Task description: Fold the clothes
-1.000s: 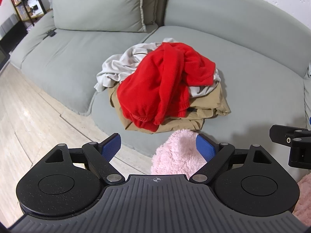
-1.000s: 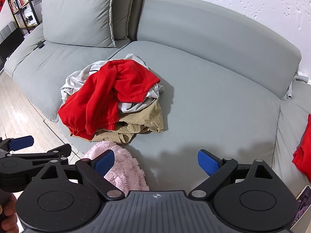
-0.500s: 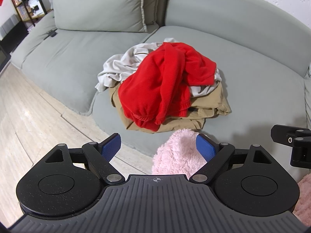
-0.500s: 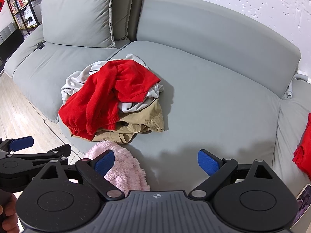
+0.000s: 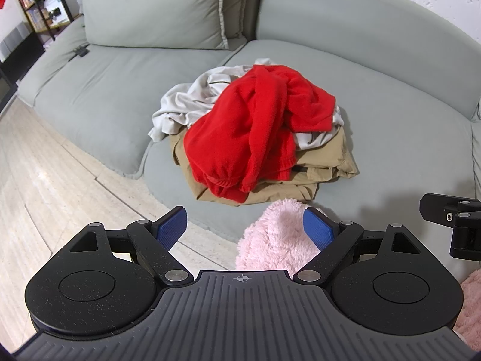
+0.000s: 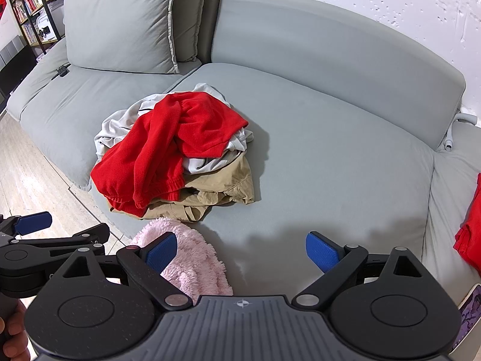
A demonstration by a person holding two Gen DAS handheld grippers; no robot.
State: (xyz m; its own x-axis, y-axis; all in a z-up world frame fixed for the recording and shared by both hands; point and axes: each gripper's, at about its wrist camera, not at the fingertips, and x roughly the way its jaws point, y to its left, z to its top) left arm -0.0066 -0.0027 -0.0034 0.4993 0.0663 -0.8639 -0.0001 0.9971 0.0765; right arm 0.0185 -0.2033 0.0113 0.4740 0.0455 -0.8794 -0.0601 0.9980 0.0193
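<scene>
Clothes (image 5: 255, 138) lie in 1 loose heap on the seat of the grey sofa (image 5: 405, 138), near its front edge and toward the seam between 2 seat cushions. Top layer: a red fleece garment (image 5: 252, 126), crumpled and draped forward over the rest. Beneath it, a pale grey-white garment (image 5: 186, 102) spreads to the rear and left side of the heap. Bottom layer: a tan garment (image 5: 327, 162), bunched, touching the seat. None of the 3 is folded.

A pink fluffy item (image 5: 279, 237) sits just in front of the heap at the sofa's edge, close to the tan garment; contact between them cannot be confirmed.

The left gripper (image 5: 245, 225) hovers low in front of the sofa, jaws spread wide, blue pads clear of all fabric, holding nothing. The right gripper (image 6: 243, 248) is likewise spread wide and empty, above bare seat to the right of the heap. In the right wrist view, a hand (image 6: 13, 334) grasps the left tool's handle.

A second red item (image 6: 470, 231) lies well apart on the far right cushion. A bookshelf (image 5: 39, 3) stands beyond the sofa's left end.
</scene>
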